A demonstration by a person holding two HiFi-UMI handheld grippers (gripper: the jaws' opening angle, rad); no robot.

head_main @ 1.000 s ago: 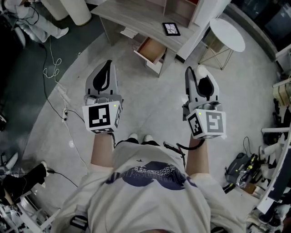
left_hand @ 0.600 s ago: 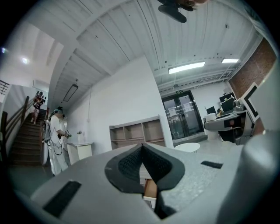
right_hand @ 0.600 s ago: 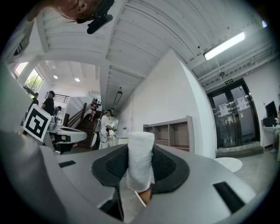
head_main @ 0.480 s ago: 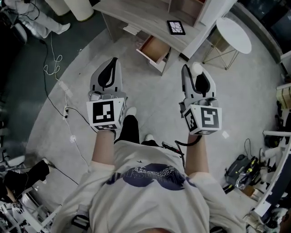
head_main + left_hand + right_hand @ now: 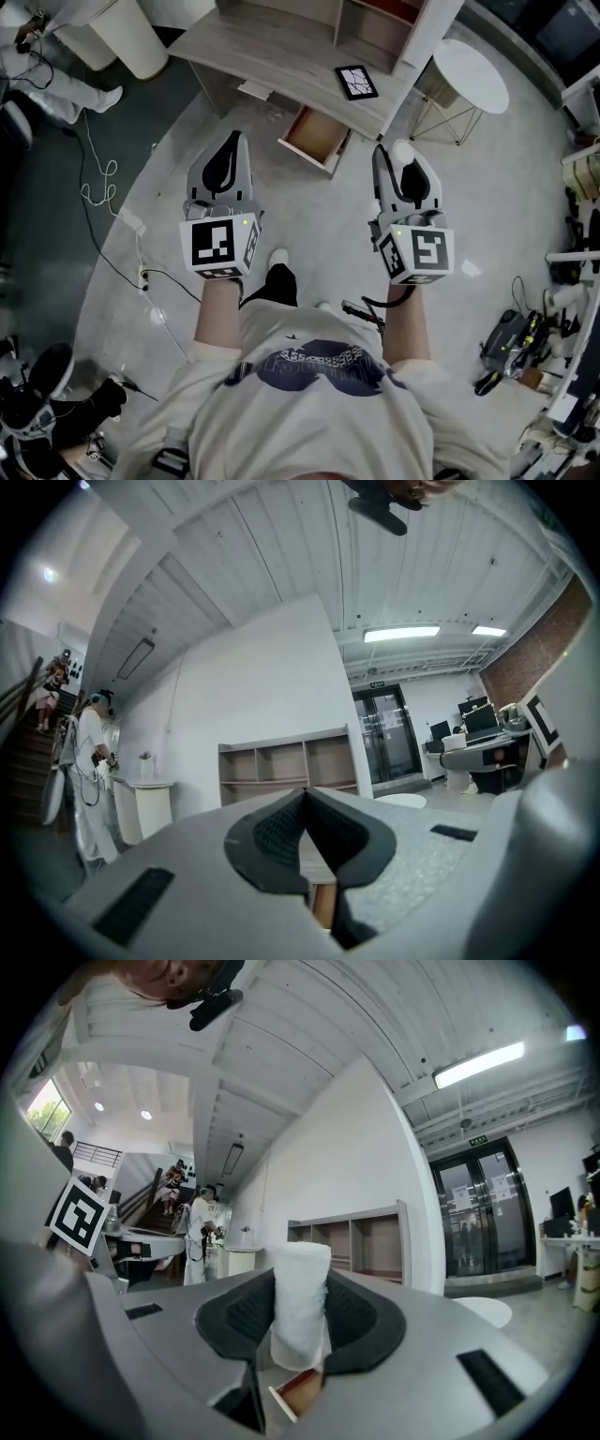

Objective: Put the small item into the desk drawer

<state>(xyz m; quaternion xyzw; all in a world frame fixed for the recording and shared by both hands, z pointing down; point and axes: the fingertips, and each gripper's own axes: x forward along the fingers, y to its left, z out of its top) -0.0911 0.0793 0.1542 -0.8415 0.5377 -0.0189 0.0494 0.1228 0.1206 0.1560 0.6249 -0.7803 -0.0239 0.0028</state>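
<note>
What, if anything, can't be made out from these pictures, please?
Drawer: head view, its back end is hidden under the desk.
Black panel on the desk: head view, its pattern is too small to read.
White roll in the right gripper: right gripper view, pads cover its sides; material unclear.

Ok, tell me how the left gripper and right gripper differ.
On the left gripper the jaws meet with nothing between them; on the right gripper they stand apart, clamped on a white roll. The left gripper's black pads show bare; the right gripper's are partly covered by the roll. Both are grey and carry a marker cube.
</note>
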